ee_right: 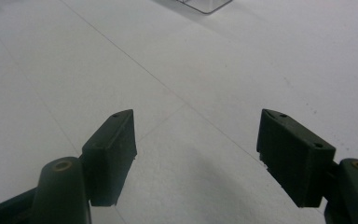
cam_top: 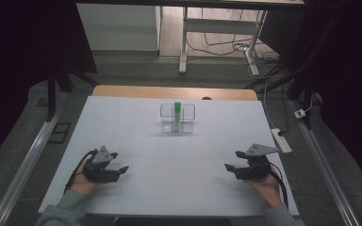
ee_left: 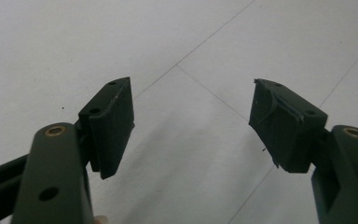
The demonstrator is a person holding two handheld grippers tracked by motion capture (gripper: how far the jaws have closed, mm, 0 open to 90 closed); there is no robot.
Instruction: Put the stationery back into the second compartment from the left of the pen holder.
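Observation:
A clear rack (cam_top: 177, 118) stands at the far middle of the white table (cam_top: 169, 155), and a green-capped tube (cam_top: 177, 112) stands upright in it. My left gripper (cam_top: 118, 161) rests low over the near left of the table, open, with nothing between its jaws. In the left gripper view its gripper (ee_left: 193, 123) has bare white table between the pads. My right gripper (cam_top: 234, 160) sits over the near right, open and empty. In the right gripper view its gripper (ee_right: 196, 147) points toward the rack's corner (ee_right: 205, 5) at the top edge.
A wooden desk edge (cam_top: 174, 92) runs behind the white sheet. A power strip (cam_top: 281, 140) and cables lie on the floor to the right. Metal rails (cam_top: 26, 165) flank the table. Table legs (cam_top: 184, 42) and wires stand farther back.

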